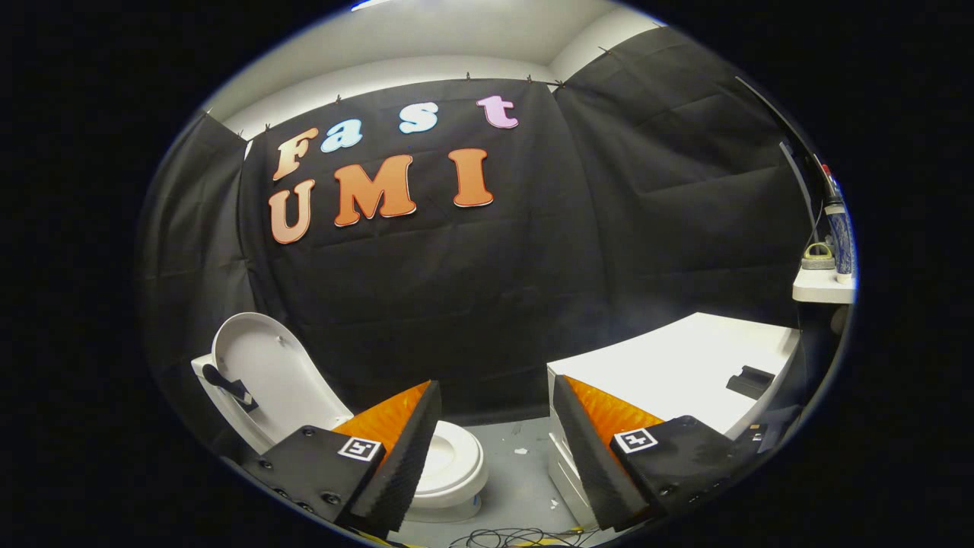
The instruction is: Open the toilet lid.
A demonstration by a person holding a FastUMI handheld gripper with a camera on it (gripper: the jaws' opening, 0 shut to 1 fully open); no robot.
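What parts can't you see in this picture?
- Toilet bowl, gripper view: its near side is hidden behind a gripper finger; the fingers are open.
- Toilet lid: raised; hinge hidden by a finger.
- Small dark thing on the white cabinet: too small to identify.

One toilet (449,464), one raised lid (266,373), one white cabinet (677,373).

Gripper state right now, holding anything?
Gripper: open, holding nothing; fingers apart, floor between them. Toilet lid already up, beyond the left finger.
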